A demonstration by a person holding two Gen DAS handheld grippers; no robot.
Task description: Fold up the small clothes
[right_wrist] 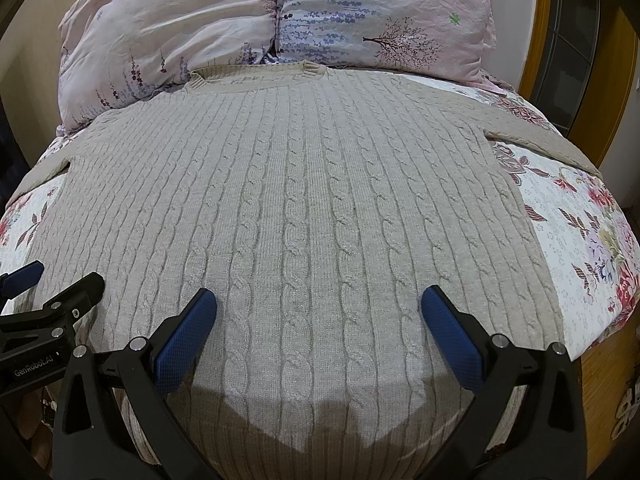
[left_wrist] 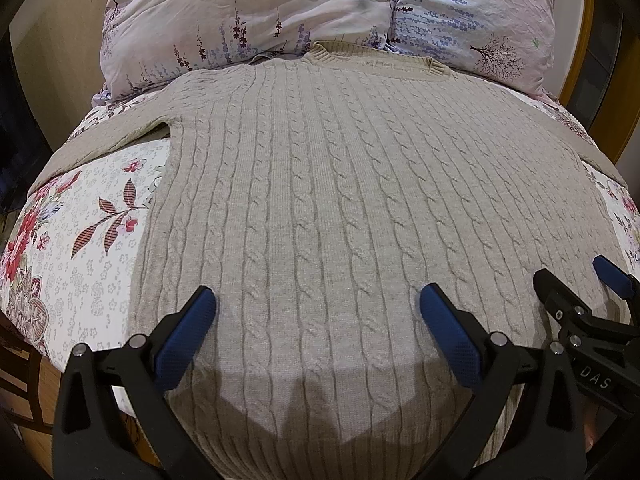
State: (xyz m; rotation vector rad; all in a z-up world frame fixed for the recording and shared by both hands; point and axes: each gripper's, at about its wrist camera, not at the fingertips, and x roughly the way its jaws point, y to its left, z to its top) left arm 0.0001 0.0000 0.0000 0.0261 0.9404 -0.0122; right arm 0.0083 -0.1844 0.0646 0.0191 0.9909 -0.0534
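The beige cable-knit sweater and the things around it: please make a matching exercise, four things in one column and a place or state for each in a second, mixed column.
Things:
1. beige cable-knit sweater
2. pink floral pillows
3. white bedsheet with red flowers
4. left tongs

Places or states:
A. open above the near end of the sweater
B. behind the collar
C. spread flat, sleeves out
D. under the sweater

Pairs: 1-C, 2-B, 3-D, 4-A

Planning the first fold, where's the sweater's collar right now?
The collar lies at the sweater's far end, touching the floral pillows.
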